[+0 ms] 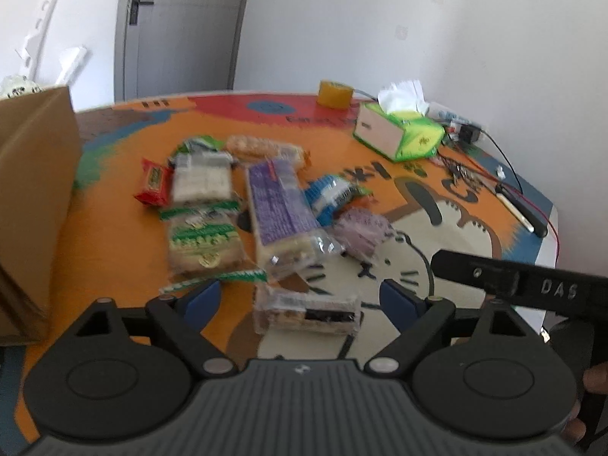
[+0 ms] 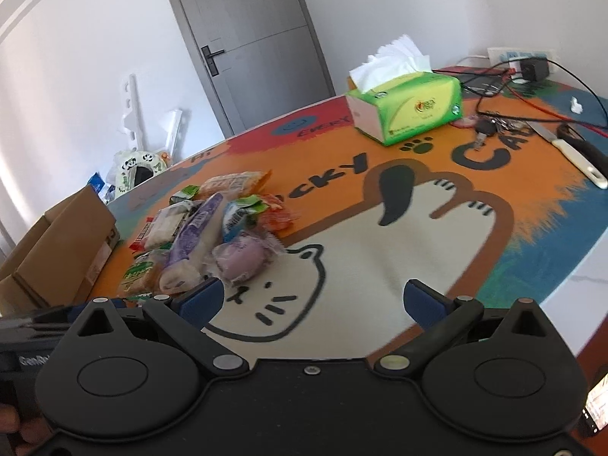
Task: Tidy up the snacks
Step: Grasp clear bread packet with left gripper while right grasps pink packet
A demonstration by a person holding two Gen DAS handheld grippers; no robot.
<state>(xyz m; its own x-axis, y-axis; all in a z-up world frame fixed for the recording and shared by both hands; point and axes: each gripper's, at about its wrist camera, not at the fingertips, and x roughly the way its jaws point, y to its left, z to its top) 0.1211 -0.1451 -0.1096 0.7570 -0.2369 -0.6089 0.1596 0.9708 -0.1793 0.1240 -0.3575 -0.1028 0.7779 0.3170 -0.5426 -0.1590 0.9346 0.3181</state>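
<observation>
Mat (image 2: 380, 250) printed "LUCKY", cat cartoon; crinkly plastic snack packets (image 1: 243, 209) heaped mid-mat beside cardboard box (image 1: 34, 205); green tissue box (image 2: 410, 108) behind; left gripper (image 1: 300, 296) wide above a clear packet (image 1: 307, 313); right gripper (image 2: 313, 300) wide, empty.

Each claw, left (image 1: 300, 296) and right (image 2: 317, 302), had a black ribbed body, round hubs, silver pivot screws and blue pads (image 1: 395, 300); "DAS" marked one black arm

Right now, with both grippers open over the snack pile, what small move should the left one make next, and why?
Probably lower the left gripper onto the clear packet and close. That packet lies nearest, apart from the pile, already between the open fingers, which are not pressing it.
</observation>
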